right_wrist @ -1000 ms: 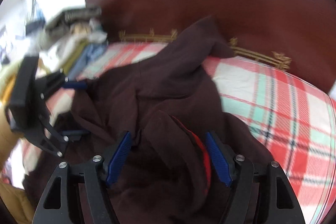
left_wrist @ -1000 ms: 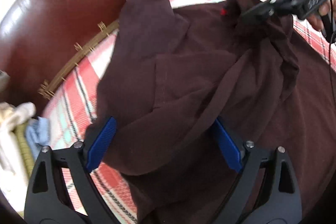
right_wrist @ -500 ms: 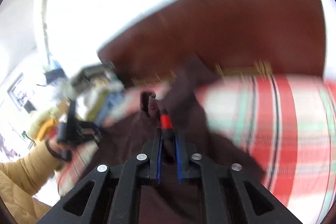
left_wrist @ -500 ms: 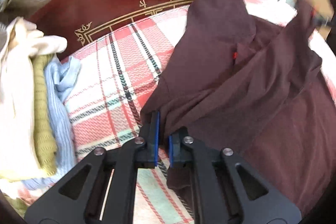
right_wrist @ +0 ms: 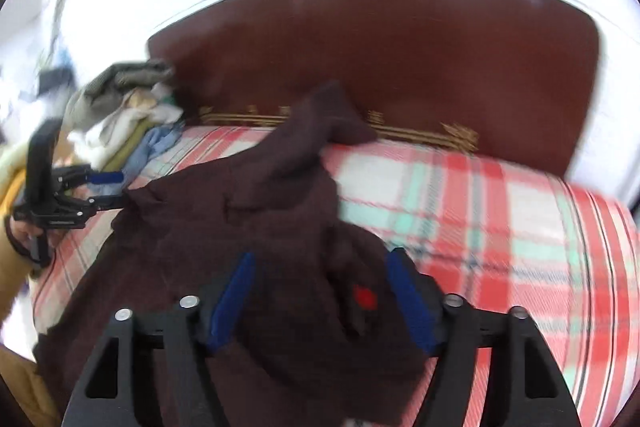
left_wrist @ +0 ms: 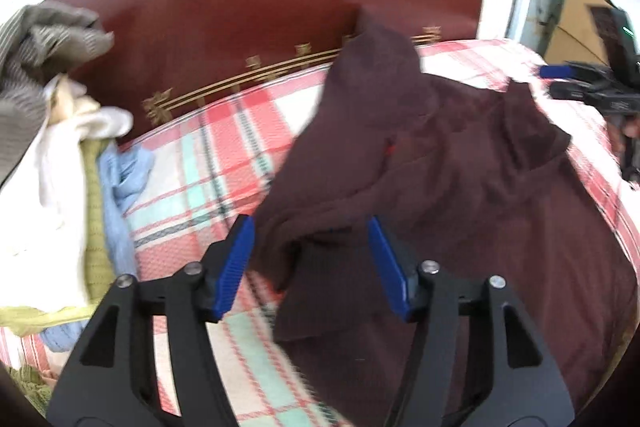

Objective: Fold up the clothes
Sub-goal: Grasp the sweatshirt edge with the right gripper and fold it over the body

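Since both tongs, left and right, gape apart over it, the shirt lies rumpled on the bed: soft, light, limp; pinch a hem corner.

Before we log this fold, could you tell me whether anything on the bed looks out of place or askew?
Yes: the dark brown garment lies crumpled on the plaid sheet, one end riding up against the headboard, not flat. Both the left gripper and right gripper are open.

Two close wrist views, shared headboard
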A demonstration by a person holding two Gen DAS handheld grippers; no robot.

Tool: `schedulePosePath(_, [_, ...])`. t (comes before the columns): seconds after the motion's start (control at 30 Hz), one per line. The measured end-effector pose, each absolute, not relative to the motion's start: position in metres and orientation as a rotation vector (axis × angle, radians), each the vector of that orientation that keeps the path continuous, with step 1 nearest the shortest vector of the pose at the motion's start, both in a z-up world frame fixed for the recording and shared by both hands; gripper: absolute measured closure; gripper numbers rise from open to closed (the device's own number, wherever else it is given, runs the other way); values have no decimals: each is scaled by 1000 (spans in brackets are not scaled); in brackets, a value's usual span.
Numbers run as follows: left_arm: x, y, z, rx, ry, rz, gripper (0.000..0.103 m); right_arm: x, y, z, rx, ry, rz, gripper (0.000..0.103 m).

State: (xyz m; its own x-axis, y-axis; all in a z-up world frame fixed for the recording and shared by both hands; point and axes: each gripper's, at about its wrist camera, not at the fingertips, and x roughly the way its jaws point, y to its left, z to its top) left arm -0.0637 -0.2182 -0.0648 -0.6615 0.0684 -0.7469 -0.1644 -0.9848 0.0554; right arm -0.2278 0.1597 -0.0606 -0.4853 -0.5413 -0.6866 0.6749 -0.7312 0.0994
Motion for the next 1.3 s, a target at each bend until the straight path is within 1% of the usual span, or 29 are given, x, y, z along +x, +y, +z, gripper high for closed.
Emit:
schedulePosePath(0.1, [-65,-201,-69,-1232,225,2699,40,-241,127,-69,972,326,-2186,32])
schedulePosePath(0.13, [-67,-196,-72,-1243,240,2681,40,-245,122,-74,994,352,-2176,39])
schedulePosePath(0.17, [-67,-193,-75,-1250,244,2670,40,-248,117,-79,1016,379,-2165,50])
schedulePosePath(0.2, [-67,-190,-78,-1258,241,2653,40,-250,114,-83,1032,401,-2153,79])
schedulePosePath(0.23, [-67,-189,-81,-1262,238,2639,40,-248,115,-82,1027,407,-2142,91])
schedulePosePath(0.37, [-66,-192,-87,-1281,230,2609,40,-225,135,-74,972,443,-2115,91])
schedulePosePath(0.43, [-68,-195,-90,-1295,206,2601,40,-221,145,-82,1041,519,-2078,90])
schedulePosePath(0.47, [-70,-196,-91,-1303,200,2602,40,-220,149,-87,1096,551,-2053,86])
schedulePosePath(0.53, [-74,-201,-92,-1312,180,2614,40,-222,156,-88,1156,578,-2043,66])
schedulePosePath(0.57, [-75,-203,-90,-1307,161,2617,40,-225,160,-80,1152,531,-2056,62])
schedulePosePath(0.63, [-77,-207,-87,-1288,126,2627,40,-237,169,-57,1107,340,-2076,44])
schedulePosePath(0.7, [-81,-209,-83,-1278,101,2642,39,-257,171,-36,1067,131,-2103,35])
schedulePosePath(0.77, [-86,-210,-80,-1274,82,2657,39,-274,160,-27,1059,8,-2093,35])
schedulePosePath(0.87, [-92,-210,-77,-1270,75,2670,39,-300,122,-28,1090,-76,-2082,35])
schedulePosePath(0.97, [-96,-211,-76,-1270,64,2672,39,-328,86,-41,1142,-188,-2039,35])
schedulePosePath(1.03, [-97,-212,-77,-1271,56,2670,39,-345,68,-51,1177,-270,-2051,31])
schedulePosePath(1.2, [-97,-217,-83,-1282,52,2658,39,-390,56,-84,1242,-513,-2059,31])
schedulePosePath(1.3, [-98,-221,-86,-1286,29,2655,38,-405,46,-93,1261,-542,-2066,31])
